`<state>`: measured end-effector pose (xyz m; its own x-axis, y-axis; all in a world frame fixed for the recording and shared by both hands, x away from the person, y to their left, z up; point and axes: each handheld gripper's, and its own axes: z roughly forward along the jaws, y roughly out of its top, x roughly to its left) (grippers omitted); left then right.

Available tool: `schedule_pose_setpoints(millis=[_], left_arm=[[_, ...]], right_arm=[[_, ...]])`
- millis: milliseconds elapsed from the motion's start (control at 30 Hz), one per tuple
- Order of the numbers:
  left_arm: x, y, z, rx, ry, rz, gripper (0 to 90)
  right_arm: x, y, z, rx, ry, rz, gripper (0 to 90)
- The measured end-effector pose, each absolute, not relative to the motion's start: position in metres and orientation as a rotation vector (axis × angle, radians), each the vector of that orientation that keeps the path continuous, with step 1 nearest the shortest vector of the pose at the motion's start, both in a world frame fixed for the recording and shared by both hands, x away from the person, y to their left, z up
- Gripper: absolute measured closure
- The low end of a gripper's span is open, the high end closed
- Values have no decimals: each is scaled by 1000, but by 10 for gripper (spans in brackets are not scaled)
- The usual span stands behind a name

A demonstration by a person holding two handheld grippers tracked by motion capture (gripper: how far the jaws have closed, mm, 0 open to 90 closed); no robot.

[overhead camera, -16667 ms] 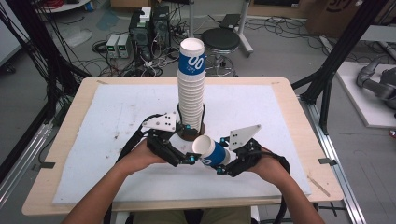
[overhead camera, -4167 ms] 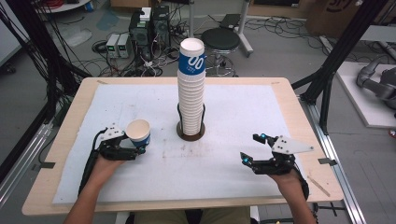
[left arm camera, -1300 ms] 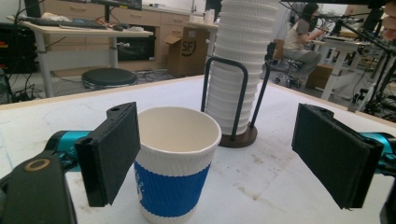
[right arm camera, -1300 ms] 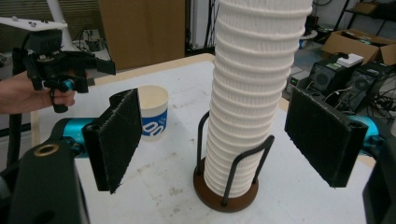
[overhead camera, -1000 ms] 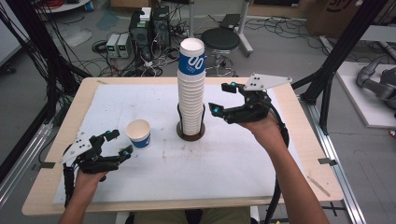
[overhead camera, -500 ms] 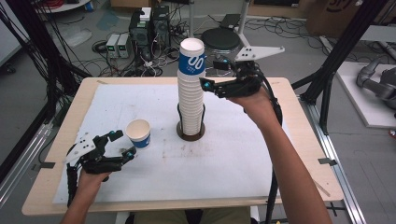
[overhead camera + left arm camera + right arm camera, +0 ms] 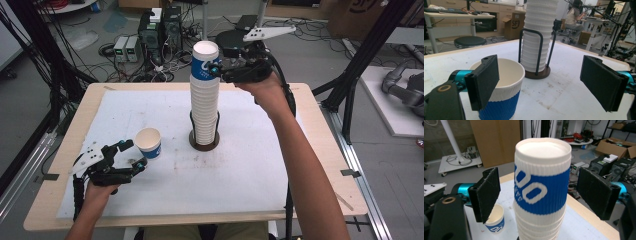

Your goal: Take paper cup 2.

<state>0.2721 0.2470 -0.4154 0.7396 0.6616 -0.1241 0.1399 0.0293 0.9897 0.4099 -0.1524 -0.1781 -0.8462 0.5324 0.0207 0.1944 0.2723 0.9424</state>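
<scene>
A tall stack of white ribbed paper cups (image 7: 204, 107) stands in a black wire holder (image 7: 204, 144) at the table's middle; its top cup (image 7: 205, 67) carries a blue band. My right gripper (image 7: 216, 70) is open at that top cup (image 7: 541, 192), with one jaw on each side and neither touching it. A single blue-and-white cup (image 7: 148, 142) stands upright on the mat at the left. My left gripper (image 7: 134, 154) is open just in front of it; in the left gripper view the cup (image 7: 501, 105) sits behind the left-hand jaw, with the stack (image 7: 536, 37) farther off.
A white mat (image 7: 280, 150) covers most of the wooden table (image 7: 320, 130). Beyond the far edge, on the floor, are a black stool (image 7: 235, 40), computer boxes (image 7: 155, 30) and cables. Black frame poles (image 7: 362, 55) rise at both sides.
My right gripper has risen from beside the stack's middle to its top cup, jaws now astride it. The left gripper stays open near the single cup it set down earlier.
</scene>
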Motion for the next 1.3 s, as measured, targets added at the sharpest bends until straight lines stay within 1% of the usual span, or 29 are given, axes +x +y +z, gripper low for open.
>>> schedule_pose_setpoints(millis=[500, 567, 633, 1200, 1300], left_arm=[[273, 247, -416, 1516, 685, 451, 158], [273, 247, -416, 1515, 685, 449, 158], [273, 247, -416, 1515, 685, 449, 159], [274, 247, -416, 1516, 680, 440, 160], [274, 247, -416, 1518, 678, 439, 160]], right_arm=[[430, -128, -173, 706, 2287, 1555, 196], [432, -127, -173, 707, 2287, 1553, 207], [433, -127, -173, 693, 2295, 1574, 275], [432, -128, -170, 672, 2285, 1564, 299], [431, -130, -165, 677, 2247, 1610, 303]])
